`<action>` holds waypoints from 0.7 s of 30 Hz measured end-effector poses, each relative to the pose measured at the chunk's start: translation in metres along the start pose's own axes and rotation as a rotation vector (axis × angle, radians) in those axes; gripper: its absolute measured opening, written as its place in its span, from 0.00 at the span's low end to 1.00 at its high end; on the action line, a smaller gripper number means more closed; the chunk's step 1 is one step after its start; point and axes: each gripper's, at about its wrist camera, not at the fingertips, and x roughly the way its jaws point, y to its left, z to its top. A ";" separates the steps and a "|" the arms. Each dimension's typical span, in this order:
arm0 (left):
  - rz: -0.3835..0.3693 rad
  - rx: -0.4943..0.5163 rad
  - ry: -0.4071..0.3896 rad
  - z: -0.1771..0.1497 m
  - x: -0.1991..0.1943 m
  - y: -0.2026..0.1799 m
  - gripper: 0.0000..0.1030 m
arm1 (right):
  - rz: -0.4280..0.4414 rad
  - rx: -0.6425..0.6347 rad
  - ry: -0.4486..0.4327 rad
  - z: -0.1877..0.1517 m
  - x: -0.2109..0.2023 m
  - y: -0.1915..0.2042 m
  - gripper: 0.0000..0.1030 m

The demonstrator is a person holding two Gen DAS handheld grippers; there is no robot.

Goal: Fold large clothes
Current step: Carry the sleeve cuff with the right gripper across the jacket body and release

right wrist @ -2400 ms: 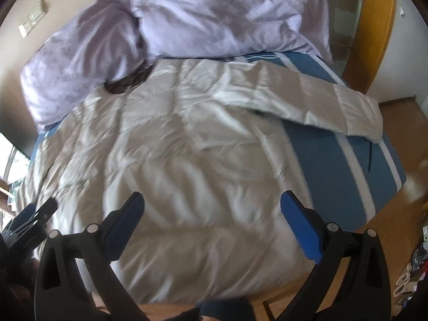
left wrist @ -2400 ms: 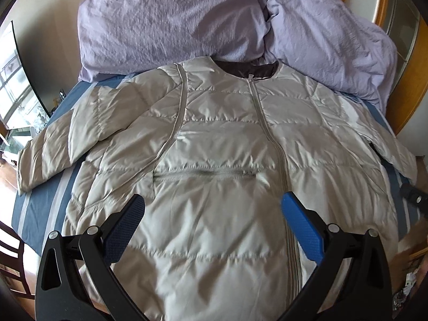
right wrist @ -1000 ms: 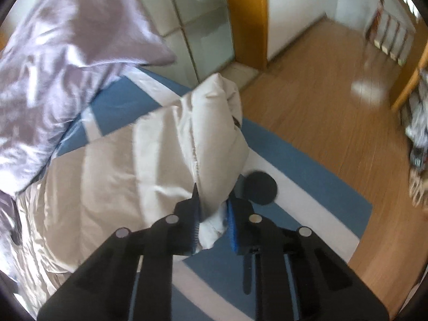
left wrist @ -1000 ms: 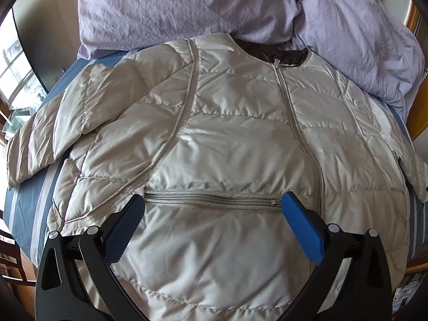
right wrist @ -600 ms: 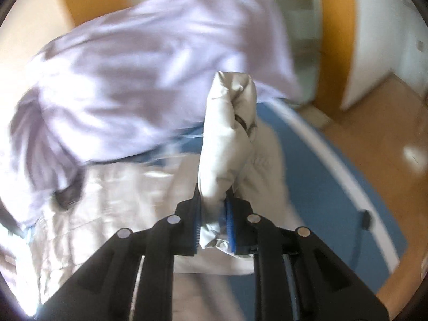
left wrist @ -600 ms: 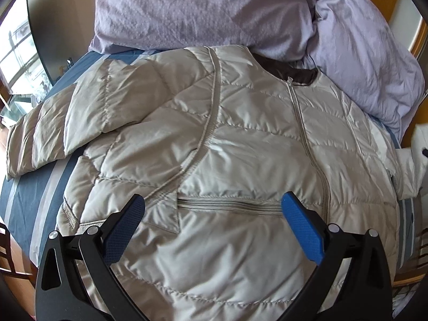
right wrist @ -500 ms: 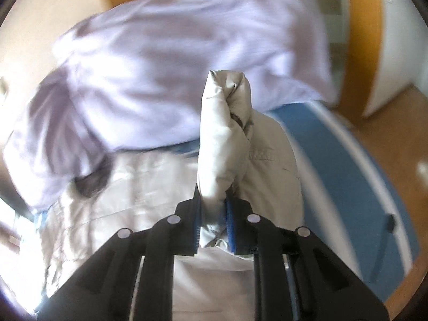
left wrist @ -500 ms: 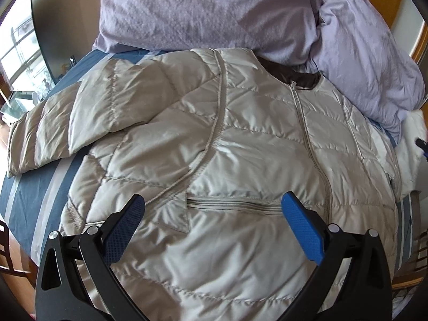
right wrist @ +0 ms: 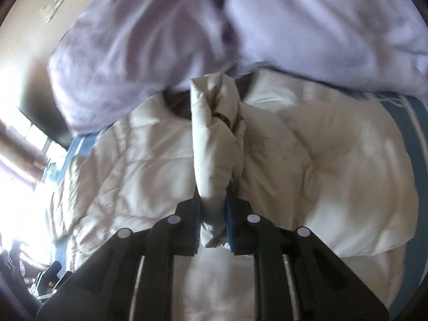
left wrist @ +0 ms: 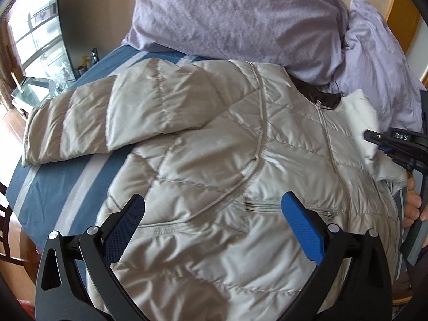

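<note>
A pale grey quilted puffer jacket (left wrist: 214, 160) lies front up on the bed, zipper closed, its left sleeve (left wrist: 88, 128) spread out over the blue sheet. My left gripper (left wrist: 214, 224) is open and empty, hovering above the jacket's chest pocket zipper. My right gripper (right wrist: 212, 208) is shut on the cuff of the right sleeve (right wrist: 216, 144) and holds it lifted over the jacket's front near the collar. It also shows at the right edge of the left wrist view (left wrist: 374, 139), pinching the white sleeve end (left wrist: 363, 117).
Two lilac pillows (left wrist: 240, 16) lie at the head of the bed, just behind the collar. The blue striped sheet (left wrist: 53, 187) shows at the left. A dark screen and window (left wrist: 37, 40) stand at far left. A wooden door frame (left wrist: 401, 8) is at far right.
My right gripper has swung the held sleeve from the bed's right side in over the jacket's front. My left gripper drifted left, staying open.
</note>
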 end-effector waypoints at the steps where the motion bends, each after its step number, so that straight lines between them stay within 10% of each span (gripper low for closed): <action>1: 0.005 -0.005 -0.003 0.001 -0.001 0.004 0.99 | 0.006 -0.013 0.008 0.001 0.005 0.009 0.16; 11: 0.061 -0.039 -0.027 0.009 -0.007 0.029 0.99 | -0.002 -0.135 0.133 -0.012 0.046 0.052 0.33; 17: 0.100 -0.072 -0.039 0.016 -0.005 0.049 0.99 | 0.075 -0.141 0.003 0.002 0.009 0.053 0.44; 21: 0.121 -0.109 -0.031 0.019 -0.004 0.065 0.99 | -0.024 -0.076 -0.035 0.016 0.010 0.030 0.44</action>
